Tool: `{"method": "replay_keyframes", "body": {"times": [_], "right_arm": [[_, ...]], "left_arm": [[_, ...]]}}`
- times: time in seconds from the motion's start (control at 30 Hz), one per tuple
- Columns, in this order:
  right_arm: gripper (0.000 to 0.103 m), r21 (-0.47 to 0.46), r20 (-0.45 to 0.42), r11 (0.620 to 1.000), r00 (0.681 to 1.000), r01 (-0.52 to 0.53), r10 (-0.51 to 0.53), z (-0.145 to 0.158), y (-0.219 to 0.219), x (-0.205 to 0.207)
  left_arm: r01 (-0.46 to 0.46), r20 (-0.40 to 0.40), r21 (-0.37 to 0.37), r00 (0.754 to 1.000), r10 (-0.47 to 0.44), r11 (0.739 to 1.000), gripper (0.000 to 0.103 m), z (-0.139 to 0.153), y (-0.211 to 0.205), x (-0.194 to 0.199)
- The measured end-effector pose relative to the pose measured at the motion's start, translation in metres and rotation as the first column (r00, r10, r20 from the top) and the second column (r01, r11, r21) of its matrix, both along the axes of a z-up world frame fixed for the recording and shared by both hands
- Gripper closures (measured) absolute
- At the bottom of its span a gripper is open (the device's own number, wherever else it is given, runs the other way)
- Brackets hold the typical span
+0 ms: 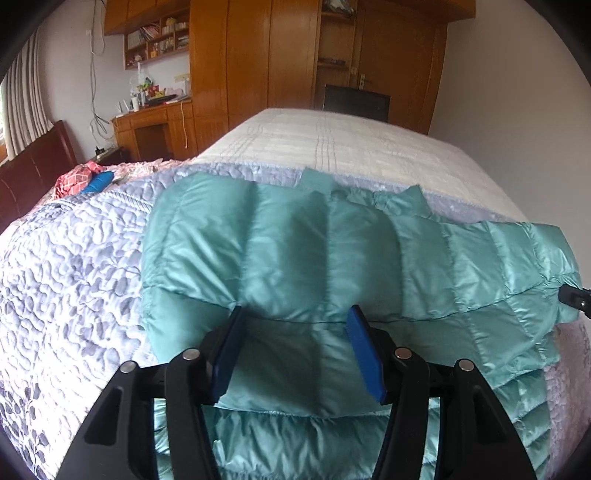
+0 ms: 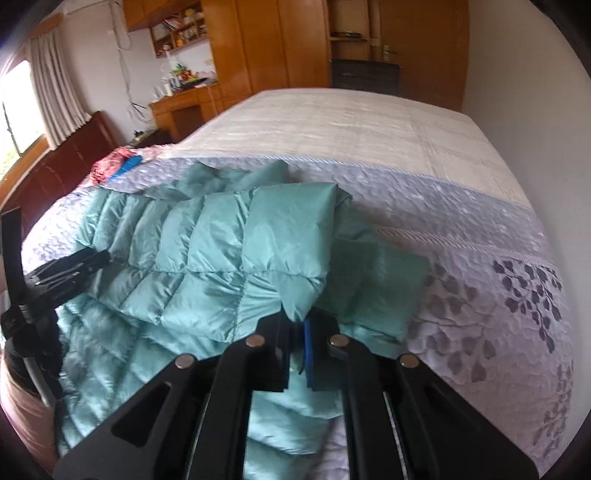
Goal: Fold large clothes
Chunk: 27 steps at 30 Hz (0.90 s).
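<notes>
Bed bearing a teal puffer jacket, partly folded, one side doubled over, further folds remaining. Right gripper: fingers pinched shut on the jacket's edge. Left gripper: fingers half-open, astride a fold, not gripping.

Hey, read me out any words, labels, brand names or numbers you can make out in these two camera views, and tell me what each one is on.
No text can be read in either view.
Left gripper: faint pale lettering on its black body, too small and blurred to read.
Books on the wall shelf: spines too small to read.
Teal down jacket: no label or brand showing.
Floral quilt: leaf pattern only, no words.
</notes>
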State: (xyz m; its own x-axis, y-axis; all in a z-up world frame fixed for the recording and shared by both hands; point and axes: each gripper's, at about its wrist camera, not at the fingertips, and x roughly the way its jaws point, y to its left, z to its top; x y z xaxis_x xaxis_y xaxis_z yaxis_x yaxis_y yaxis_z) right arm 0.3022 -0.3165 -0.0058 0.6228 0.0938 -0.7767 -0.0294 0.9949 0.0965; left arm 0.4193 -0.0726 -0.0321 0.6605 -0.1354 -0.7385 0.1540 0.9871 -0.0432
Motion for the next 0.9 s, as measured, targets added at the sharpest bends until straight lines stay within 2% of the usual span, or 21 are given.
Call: {"method": "replay_keyframes", "body": {"times": [0.1,0.23,0.77,0.9], "right_arm": [[0.099,0.014,-0.065,1.0,0.998,0.001,0.0,-0.022,-0.005,0.009],[0.098,-0.058,-0.085,0.998,0.996,-0.01,0.006,-0.038,0.005,0.011],[0.095,-0.13,-0.076,0.991,0.997,-0.003,-0.007,-0.045,0.012,0.008],[0.087,-0.138,-0.073,0.99,0.997,0.001,-0.012,-0.045,0.012,0.007]], "left_arm": [[-0.004,-0.019,0.018,1.0,0.005,1.0,0.046,-0.012,-0.002,0.007],[-0.002,-0.027,0.014,1.0,0.003,1.0,0.046,-0.021,0.0,0.01],[0.003,-0.014,-0.016,1.0,-0.004,1.0,0.046,-0.023,0.007,0.003],[0.007,-0.012,-0.017,1.0,-0.007,1.0,0.046,-0.024,0.007,0.003]]}}
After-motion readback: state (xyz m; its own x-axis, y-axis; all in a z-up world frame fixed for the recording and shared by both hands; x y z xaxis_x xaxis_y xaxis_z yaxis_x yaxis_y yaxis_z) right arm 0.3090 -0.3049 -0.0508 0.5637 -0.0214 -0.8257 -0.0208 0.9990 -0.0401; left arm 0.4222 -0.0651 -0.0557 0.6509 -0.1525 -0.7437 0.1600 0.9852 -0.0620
